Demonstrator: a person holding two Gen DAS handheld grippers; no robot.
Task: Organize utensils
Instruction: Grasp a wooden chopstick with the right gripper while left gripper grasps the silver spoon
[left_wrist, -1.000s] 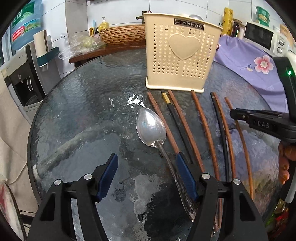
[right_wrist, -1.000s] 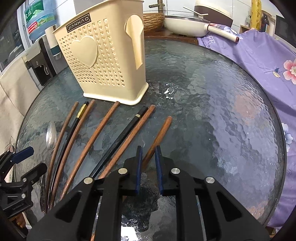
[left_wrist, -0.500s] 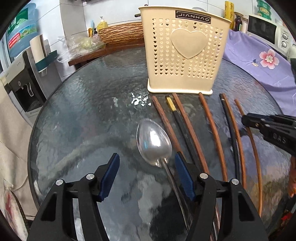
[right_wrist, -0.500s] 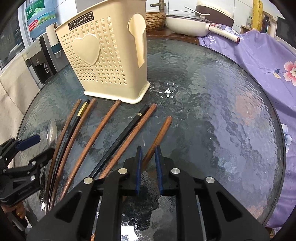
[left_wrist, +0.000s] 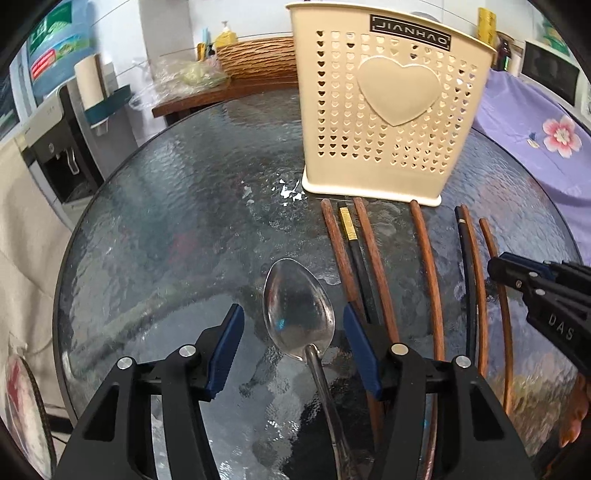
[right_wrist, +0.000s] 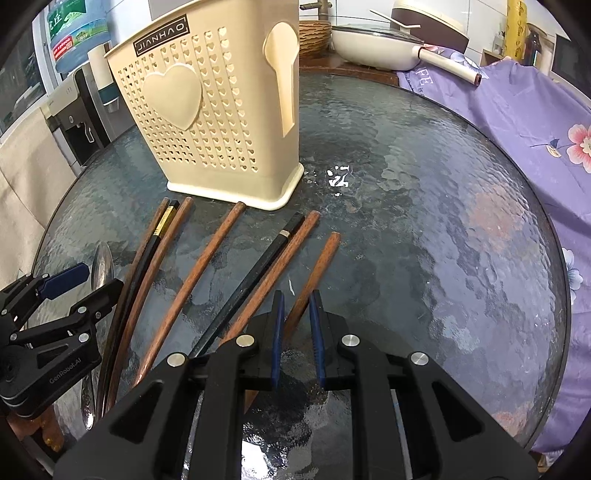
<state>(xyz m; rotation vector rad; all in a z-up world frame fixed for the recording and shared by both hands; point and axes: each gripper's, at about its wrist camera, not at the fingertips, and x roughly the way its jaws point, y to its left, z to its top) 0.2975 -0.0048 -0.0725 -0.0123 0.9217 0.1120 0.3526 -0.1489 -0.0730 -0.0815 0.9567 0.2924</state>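
Rippled glass bench (left_wrist: 177, 229) carries all. Left wrist view: left gripper (left_wrist: 293, 349), jaws wide, straddles spoon (left_wrist: 299, 314) bowl, held low and forward; holder (left_wrist: 384, 110) stands beyond. Risk: slick metal skids on glass at closing.

Right wrist view: right gripper (right_wrist: 297, 332), jaws narrow, brackets rightmost chopstick (right_wrist: 314, 277) without visible contact; it may roll.

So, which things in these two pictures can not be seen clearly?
- Spoon handle end: left wrist view, cut off by the bottom edge.
- Near ends of the chopsticks: both views, behind the gripper bodies.
- Inside of the utensil holder: both views, hidden by its perforated walls.
- Right gripper contact with the rightmost chopstick: jaws narrow, touch unclear.
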